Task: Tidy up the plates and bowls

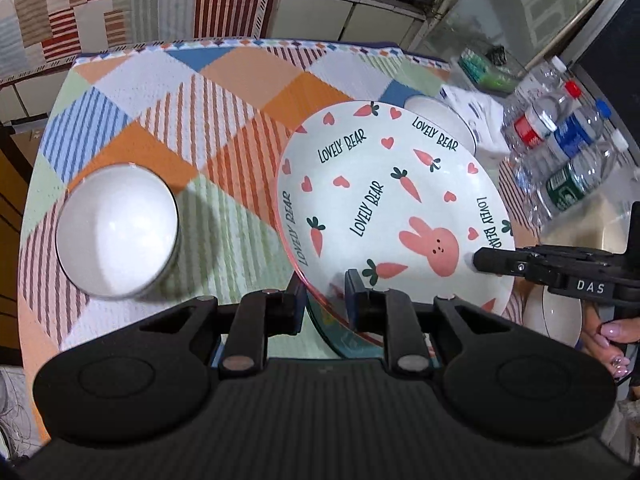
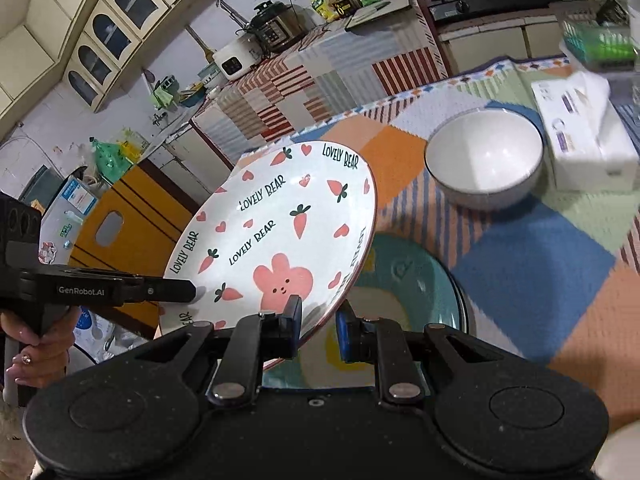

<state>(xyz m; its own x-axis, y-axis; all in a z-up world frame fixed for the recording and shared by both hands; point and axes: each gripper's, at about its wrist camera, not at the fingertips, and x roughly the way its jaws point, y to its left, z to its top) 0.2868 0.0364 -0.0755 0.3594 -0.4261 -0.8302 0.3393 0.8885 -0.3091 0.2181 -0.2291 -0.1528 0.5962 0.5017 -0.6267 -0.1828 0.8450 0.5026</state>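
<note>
**Printed plate lifted, bowls still scattered**

Left: white ceramic bowl [image 1: 116, 232] alone on quilted worktop [image 1: 224, 112]. Centre: left hand-held gripper [image 1: 324, 300] and right hand-held gripper [image 2: 318, 332] both clamped narrow on round white rabbit-and-carrot plate [image 1: 384, 208], tilted above teal plate [image 2: 416, 276]. Right: second white bowl [image 2: 484, 160] unstacked.

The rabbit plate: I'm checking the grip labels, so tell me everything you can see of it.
The round, white, glossy ceramic-looking plate has a thin pink rim and is printed with a pink rabbit, carrots, hearts and "LOVELY BEAR". It is empty, held tilted above the patchwork tablecloth and a teal plate. The left gripper and the right gripper each pinch its rim at separate spots.
</note>
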